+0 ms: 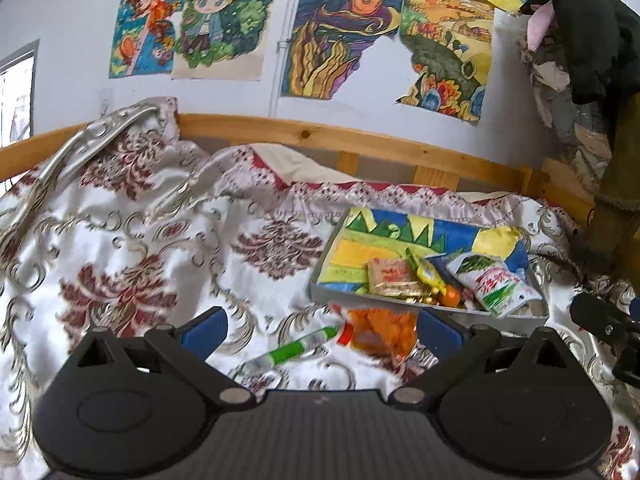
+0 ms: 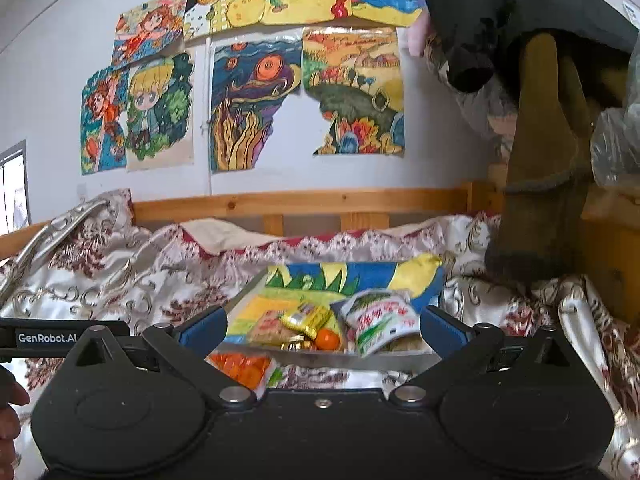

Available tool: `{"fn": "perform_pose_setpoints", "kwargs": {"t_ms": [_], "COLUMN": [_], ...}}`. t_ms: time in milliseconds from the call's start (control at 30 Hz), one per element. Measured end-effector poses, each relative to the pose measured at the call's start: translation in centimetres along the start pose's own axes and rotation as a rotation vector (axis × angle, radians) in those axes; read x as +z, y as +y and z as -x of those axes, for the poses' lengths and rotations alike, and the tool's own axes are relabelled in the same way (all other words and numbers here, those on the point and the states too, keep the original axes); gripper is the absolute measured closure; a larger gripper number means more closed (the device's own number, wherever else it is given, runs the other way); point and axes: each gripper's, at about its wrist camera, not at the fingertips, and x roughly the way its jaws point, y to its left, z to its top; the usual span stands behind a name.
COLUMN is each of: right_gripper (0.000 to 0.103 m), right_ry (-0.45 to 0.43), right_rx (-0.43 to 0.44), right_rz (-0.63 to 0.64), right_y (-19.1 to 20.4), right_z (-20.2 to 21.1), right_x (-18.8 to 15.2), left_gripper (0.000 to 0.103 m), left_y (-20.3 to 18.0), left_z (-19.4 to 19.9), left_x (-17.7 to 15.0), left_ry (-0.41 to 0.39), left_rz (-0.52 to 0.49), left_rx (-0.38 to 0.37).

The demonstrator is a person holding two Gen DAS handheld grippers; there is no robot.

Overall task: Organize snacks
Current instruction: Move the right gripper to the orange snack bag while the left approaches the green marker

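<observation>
A shallow grey tray [image 1: 340, 291] lined with a coloured drawing lies on the bed. It holds a white-and-green pouch [image 1: 496, 284], a yellow packet [image 1: 426, 272], a pink biscuit packet [image 1: 390, 276] and a small orange ball [image 1: 450, 296]. In front of it on the bedspread lie an orange snack packet [image 1: 380, 332], slightly blurred, and a green-and-white stick [image 1: 296, 350]. My left gripper [image 1: 320, 330] is open, both items lying between its fingers. My right gripper [image 2: 322, 330] is open before the tray [image 2: 320, 359], the orange packet [image 2: 240, 368] below its left finger.
A rumpled white, red and silver bedspread [image 1: 140, 240] covers the bed, with a wooden rail [image 1: 320, 132] behind. Drawings hang on the wall. Dark clothes and a brown garment [image 2: 544, 160] hang at the right. A hand [image 2: 8, 420] shows at the lower left.
</observation>
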Motion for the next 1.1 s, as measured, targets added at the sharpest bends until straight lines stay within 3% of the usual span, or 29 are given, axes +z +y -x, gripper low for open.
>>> {"fn": "perform_pose_setpoints", "kwargs": {"t_ms": [433,700,1100], "right_gripper": [0.001,0.001,0.001], "right_ry": [0.105,0.185,0.237], "right_rx": [-0.003,-0.021,-0.003], "right_rz": [0.026,0.051,0.016], "right_y": [1.1,2.0,2.2], "right_z": [1.8,0.6,-0.6], "right_x": [-4.0,-6.5,-7.7], "left_gripper": [0.001,0.001,0.001], "left_y": [2.7,3.4,2.8], "left_z": [1.6,1.3,0.8], "left_x": [-4.5,-6.8,-8.3], "left_ry": [0.034,0.062,0.096], "left_rz": [0.003,-0.016,-0.033], "left_rx": [0.07,0.122,0.094]}}
